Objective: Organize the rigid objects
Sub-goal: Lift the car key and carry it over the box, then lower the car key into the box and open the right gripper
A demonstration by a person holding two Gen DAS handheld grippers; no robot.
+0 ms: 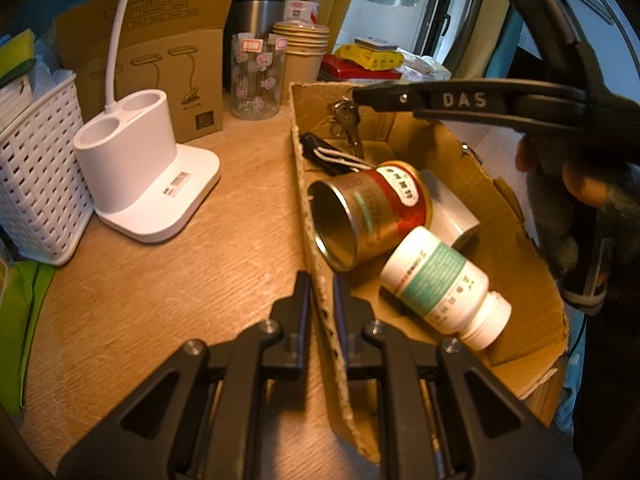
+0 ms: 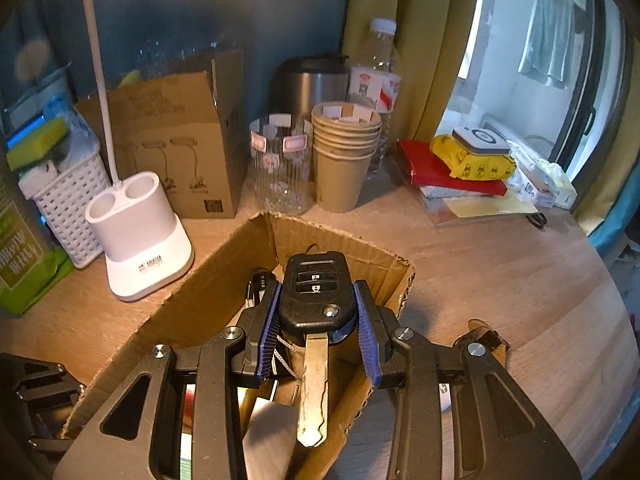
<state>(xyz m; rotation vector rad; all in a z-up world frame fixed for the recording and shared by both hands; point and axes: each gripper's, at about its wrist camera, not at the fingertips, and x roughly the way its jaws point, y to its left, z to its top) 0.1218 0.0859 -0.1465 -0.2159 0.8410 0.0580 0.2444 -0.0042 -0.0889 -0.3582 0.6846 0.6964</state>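
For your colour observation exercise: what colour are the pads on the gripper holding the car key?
Blue pads, clearest in the right wrist view, pressing the black car key.

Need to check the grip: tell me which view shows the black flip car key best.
Right wrist view: the black flip car key fills the centre, clamped between the right tongs, blade visible. Left wrist view shows only hanging keys beneath those tongs.

left gripper (image 1: 322, 296) clamping cardboard box (image 1: 400, 128) wall, tin (image 1: 372, 216), pill bottle (image 1: 444, 286) inside

In the cardboard box (image 1: 516, 216), the tin can (image 1: 368, 216) is lying at twelve o'clock of the pill bottle (image 1: 444, 288), touching it; the lamp base (image 1: 144, 176) is standing at nine o'clock of the box.
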